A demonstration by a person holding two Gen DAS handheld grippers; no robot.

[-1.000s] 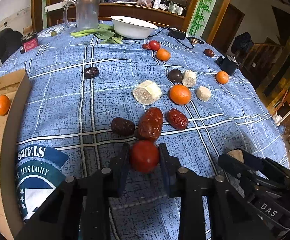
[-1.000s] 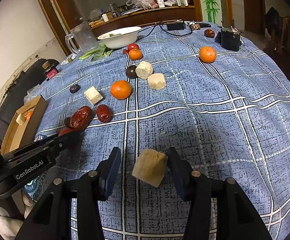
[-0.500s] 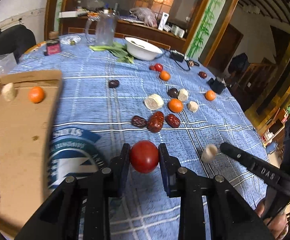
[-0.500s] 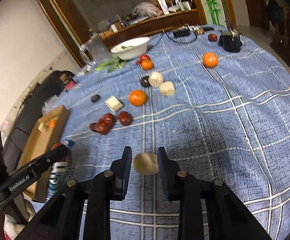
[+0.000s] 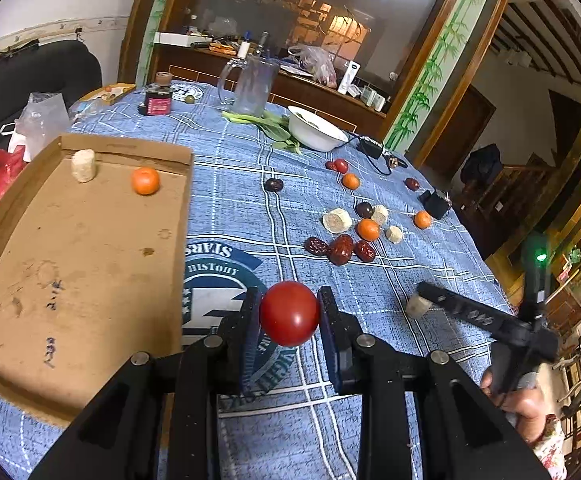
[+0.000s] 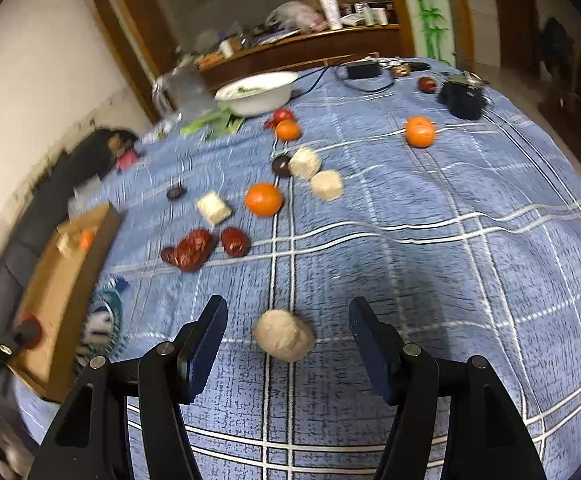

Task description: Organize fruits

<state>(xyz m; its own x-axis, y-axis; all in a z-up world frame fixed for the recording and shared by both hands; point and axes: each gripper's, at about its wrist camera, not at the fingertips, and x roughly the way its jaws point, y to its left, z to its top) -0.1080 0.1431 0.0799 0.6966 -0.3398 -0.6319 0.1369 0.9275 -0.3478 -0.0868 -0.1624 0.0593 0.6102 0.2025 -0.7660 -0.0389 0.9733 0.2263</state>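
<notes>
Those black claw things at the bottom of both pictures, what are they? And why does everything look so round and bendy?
They are grippers, two-finger tongs that a person holds, one in each hand. A small wide-eyed camera sits on each, which bends the picture. In the left camera's view, the left gripper squeezes a red tomato above the blue checked tablecloth, beside a cardboard box holding an orange and a pale chunk. In the right camera's view, the right gripper has just opened, and a pale beige lump sits loose between its fingers. More oranges, red dates and pale chunks lie further back.
</notes>
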